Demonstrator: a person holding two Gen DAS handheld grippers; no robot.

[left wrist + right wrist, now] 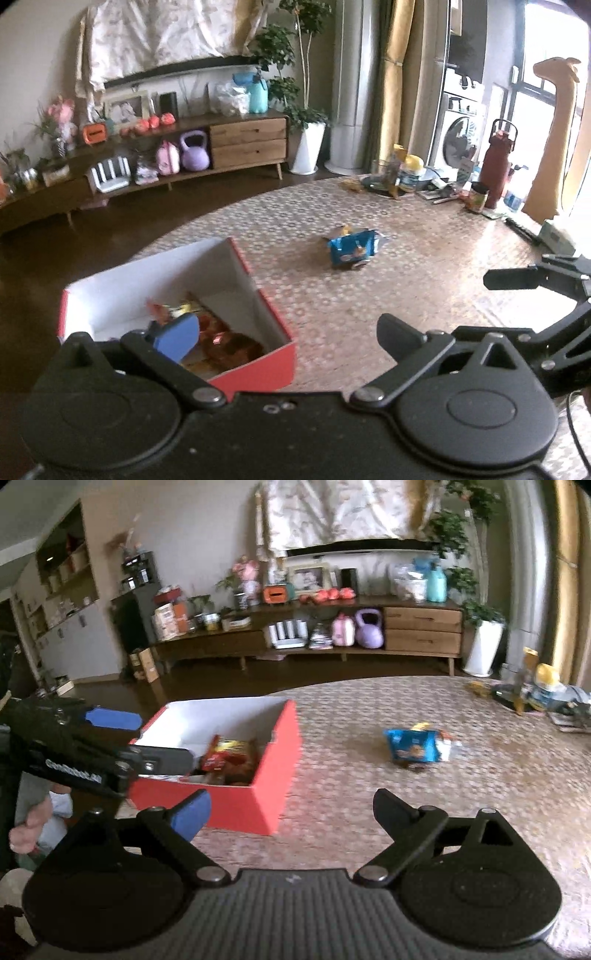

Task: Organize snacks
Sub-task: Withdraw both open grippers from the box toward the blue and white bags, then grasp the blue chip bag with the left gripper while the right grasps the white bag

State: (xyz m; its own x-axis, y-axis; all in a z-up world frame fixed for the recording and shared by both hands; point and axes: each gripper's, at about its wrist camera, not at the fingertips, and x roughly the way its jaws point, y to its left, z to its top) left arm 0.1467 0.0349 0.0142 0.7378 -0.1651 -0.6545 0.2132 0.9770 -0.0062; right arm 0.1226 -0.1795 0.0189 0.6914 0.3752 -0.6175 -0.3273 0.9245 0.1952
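Observation:
A red box with a white inside (pixel 258 354) (pixel 258 775) stands on the patterned table and holds several red and orange snack packs (pixel 225 341) (pixel 231 758). A blue snack pack (pixel 352 246) (pixel 415 747) lies on the table beyond it, with small wrappers beside it. My left gripper (pixel 288 336) is open and empty, its left finger over the box's near corner; it also shows in the right wrist view (pixel 147 738) at the box's left rim. My right gripper (pixel 291 814) is open and empty, in front of the box; it shows at the right edge of the left wrist view (pixel 517 277).
At the table's far right stand a dark red bottle (pixel 498 166), jars, a plate and papers (pixel 535 696). A tan giraffe toy (pixel 554 140) stands by the window. A long wooden sideboard (pixel 332 638) with many objects lines the far wall beyond the floor.

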